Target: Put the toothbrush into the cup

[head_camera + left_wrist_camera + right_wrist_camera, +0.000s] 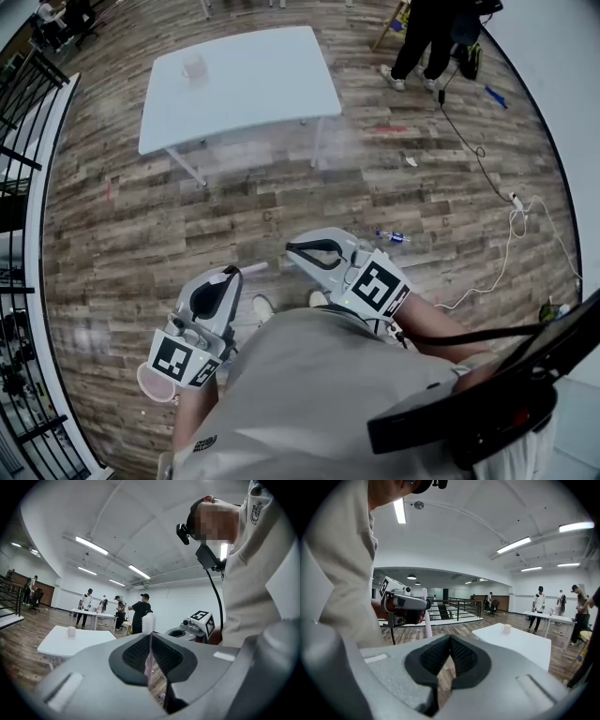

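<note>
My left gripper (pixel 229 275) is held close to my body and is shut on a toothbrush (pixel 148 623). Its pink handle sits between the pads and its white bristle head stands up above them. From the right gripper view the toothbrush (pixel 425 616) sticks up out of the left gripper (pixel 407 604). The pale cup (pixel 194 67) stands on a white table (pixel 272 84) some way ahead across the floor. In the gripper views the cup (pixel 71 631) (pixel 506 628) looks small and far off. My right gripper (pixel 293 249) (pixel 450 644) is shut with nothing in it.
Wooden floor lies between me and the table. A black railing (pixel 23 112) runs along the left. A person (pixel 427 42) stands at the far right near a cable (pixel 487 169) on the floor. More people stand at a second table (pixel 96 615) farther back.
</note>
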The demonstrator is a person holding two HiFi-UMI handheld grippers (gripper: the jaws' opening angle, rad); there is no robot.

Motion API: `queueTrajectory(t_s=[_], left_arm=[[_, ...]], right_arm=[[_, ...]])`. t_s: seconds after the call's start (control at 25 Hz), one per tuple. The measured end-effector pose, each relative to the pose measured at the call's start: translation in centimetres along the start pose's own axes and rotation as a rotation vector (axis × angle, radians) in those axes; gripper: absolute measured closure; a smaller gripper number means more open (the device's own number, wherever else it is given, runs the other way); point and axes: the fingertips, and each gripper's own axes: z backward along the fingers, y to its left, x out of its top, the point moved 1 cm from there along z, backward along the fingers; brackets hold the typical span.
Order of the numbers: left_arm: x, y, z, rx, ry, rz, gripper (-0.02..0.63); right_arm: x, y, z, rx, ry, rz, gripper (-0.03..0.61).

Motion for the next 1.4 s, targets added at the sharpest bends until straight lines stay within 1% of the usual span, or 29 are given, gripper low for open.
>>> queueTrajectory(t_s=[0.12,0.36,0.76,0.96,1.16,1.4], left_arm=[[-0.2,0.6,1.0,-0.003,-0.001,0.003,0.592],[-0.7,2.5,4.6,0.033,-0.024,0.01,0.592],[-0.8,8.6,12.3,0.075,-0.063,0.031,0.592],[-2.6,11.8,15.2,0.082,-0.035,0.045,0.594],[-2.7,13.6,16.1,0.097,-0.044,0.065,0.594],[-2.4,14.9,14.1,0.086,-0.05,0.059,0.594]], right_arm=[[0.5,0.8,-0.7,-0.004,-0.004,0.003,0.577],[0.7,2.9,-3.6,0.01,0.02,-0.014,0.575],[3.5,6.7,-10.9,0.014,0.055,0.001,0.566],[3.6,7.8,-12.8,-0.025,0.086,-0.011,0.566],[3.9,7.3,-13.7,-0.038,0.12,-0.007,0.566],[3.6,5.5,-14.8,-0.031,0.115,-0.015,0.566]])
